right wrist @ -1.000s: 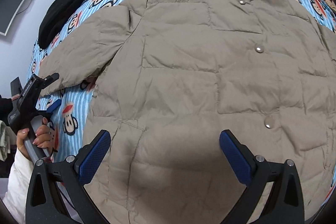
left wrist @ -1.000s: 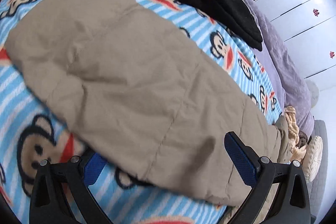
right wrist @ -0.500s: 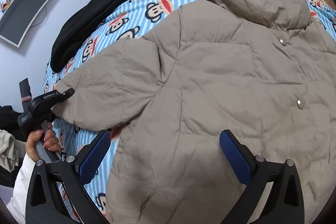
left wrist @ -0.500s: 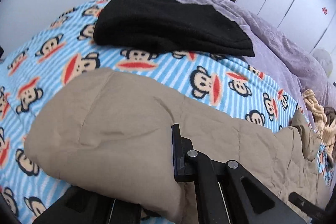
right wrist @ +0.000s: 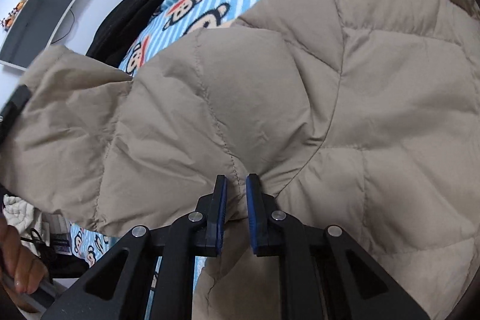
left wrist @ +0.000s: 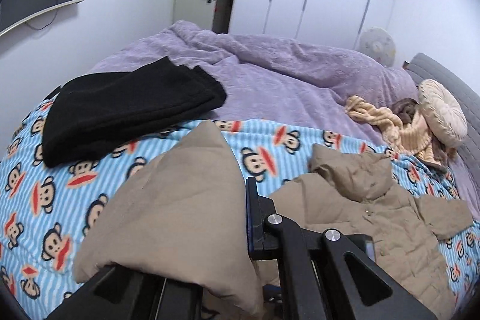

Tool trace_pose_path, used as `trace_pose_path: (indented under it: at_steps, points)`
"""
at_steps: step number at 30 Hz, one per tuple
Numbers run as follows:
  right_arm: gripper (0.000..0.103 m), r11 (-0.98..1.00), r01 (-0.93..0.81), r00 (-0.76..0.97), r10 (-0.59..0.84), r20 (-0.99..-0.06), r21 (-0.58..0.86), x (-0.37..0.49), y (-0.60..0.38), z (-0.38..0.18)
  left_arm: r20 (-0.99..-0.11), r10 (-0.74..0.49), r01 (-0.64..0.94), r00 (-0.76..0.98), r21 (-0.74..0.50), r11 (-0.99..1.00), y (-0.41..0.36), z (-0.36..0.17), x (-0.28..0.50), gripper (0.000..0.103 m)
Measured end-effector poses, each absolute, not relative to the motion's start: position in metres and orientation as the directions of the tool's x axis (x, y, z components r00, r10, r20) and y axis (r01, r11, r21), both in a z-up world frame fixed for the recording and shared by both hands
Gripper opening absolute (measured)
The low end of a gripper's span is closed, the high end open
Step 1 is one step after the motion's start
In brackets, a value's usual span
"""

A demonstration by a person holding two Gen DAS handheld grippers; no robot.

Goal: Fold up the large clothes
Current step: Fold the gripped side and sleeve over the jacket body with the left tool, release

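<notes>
A tan quilted puffer jacket [right wrist: 345, 98] lies on a blue striped monkey-print blanket [left wrist: 60, 200] on the bed. My left gripper [left wrist: 243, 218] is shut on the end of the jacket's sleeve [left wrist: 186, 200] and holds it lifted above the blanket; only the right finger shows, the sleeve hides the other. The jacket's collar and body [left wrist: 366, 200] lie to the right. My right gripper [right wrist: 235, 191] is shut on a pinch of jacket fabric near the underarm seam, where the sleeve [right wrist: 90, 122] meets the body.
A folded black garment [left wrist: 126, 107] lies at the blanket's far left. A purple duvet [left wrist: 285, 71] covers the far bed. A round cream cushion [left wrist: 444, 113] and a beige throw [left wrist: 393, 128] sit by the headboard. The person's hand [right wrist: 18, 266] shows at lower left.
My left gripper closed on the sleeve end and lifted it up. My right gripper moved to the underarm area and closed on the fabric.
</notes>
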State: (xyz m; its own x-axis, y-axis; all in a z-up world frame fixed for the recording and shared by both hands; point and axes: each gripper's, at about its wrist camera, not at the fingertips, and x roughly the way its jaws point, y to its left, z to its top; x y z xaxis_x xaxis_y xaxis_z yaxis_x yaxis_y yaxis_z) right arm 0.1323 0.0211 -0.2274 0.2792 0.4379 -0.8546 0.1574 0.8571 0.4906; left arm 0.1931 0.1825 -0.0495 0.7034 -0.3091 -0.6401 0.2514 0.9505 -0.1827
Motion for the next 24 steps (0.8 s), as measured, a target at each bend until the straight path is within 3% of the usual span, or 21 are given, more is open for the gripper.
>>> trace_pose_path:
  at_steps: [6,9,17,23,24]
  points:
    - [0.015,0.782,0.169,0.24,0.558,-0.795,0.6,0.117,-0.015,-0.218,-0.628,-0.44,0.407,0.642,-0.208,0.89,0.067,-0.032,0.191,0.007]
    - [0.015,0.773,0.22,0.281,0.534,-0.797,0.596,0.091,-0.065,-0.202,-0.666,-0.452,0.459,0.593,-0.182,0.87,0.01,-0.049,0.185,0.007]
    - [0.015,0.846,0.381,0.345,0.244,-0.906,0.373,0.028,-0.206,-0.17,-0.825,-0.286,0.532,0.487,0.02,0.847,-0.089,-0.156,0.148,0.007]
    - [0.015,0.826,0.428,0.334,0.232,-0.914,0.366,0.017,-0.239,-0.192,-0.862,-0.166,0.549,0.479,0.146,0.823,-0.099,-0.195,0.133,0.008]
    - [0.015,0.824,0.428,0.335,0.236,-0.912,0.371,0.018,-0.236,-0.193,-0.861,-0.162,0.554,0.482,0.156,0.818,-0.098,-0.193,0.131,0.012]
